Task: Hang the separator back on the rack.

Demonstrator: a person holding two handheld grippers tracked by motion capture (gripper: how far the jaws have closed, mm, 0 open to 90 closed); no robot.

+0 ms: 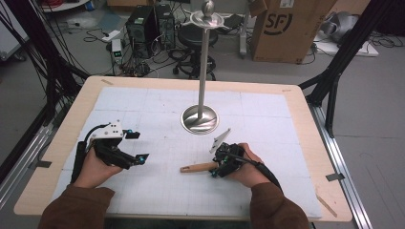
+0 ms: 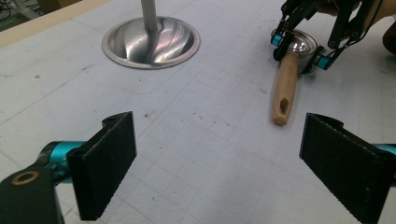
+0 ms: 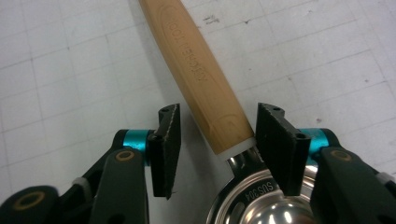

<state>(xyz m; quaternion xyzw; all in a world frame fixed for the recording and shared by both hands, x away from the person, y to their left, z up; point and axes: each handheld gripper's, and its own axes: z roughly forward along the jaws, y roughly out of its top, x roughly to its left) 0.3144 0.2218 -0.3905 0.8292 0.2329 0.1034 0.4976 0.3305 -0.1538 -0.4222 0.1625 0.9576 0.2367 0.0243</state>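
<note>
A small steel cup (image 3: 261, 205) with a wooden handle (image 3: 201, 65) lies flat on the white gridded mat (image 1: 157, 191). My right gripper (image 3: 217, 140) is open. Its jaws straddle the handle right where it joins the cup, with a gap on the left side. From above, the handle (image 1: 198, 167) points left out of the right gripper (image 1: 217, 167). My left gripper (image 1: 138, 146) hovers open over the mat at the left and holds nothing. In its own view, the left gripper (image 2: 215, 158) faces the cup (image 2: 302, 43), the handle (image 2: 286, 86) and the right gripper (image 2: 300, 51).
A tall steel stand rises from a round dished base (image 1: 199, 119) at the mat's middle, its pole (image 1: 204, 62) topped by a small tray. Beyond the wooden table edge (image 1: 191, 81) are a cardboard box (image 1: 286, 26), a stool (image 1: 196, 38) and computer towers (image 1: 143, 24).
</note>
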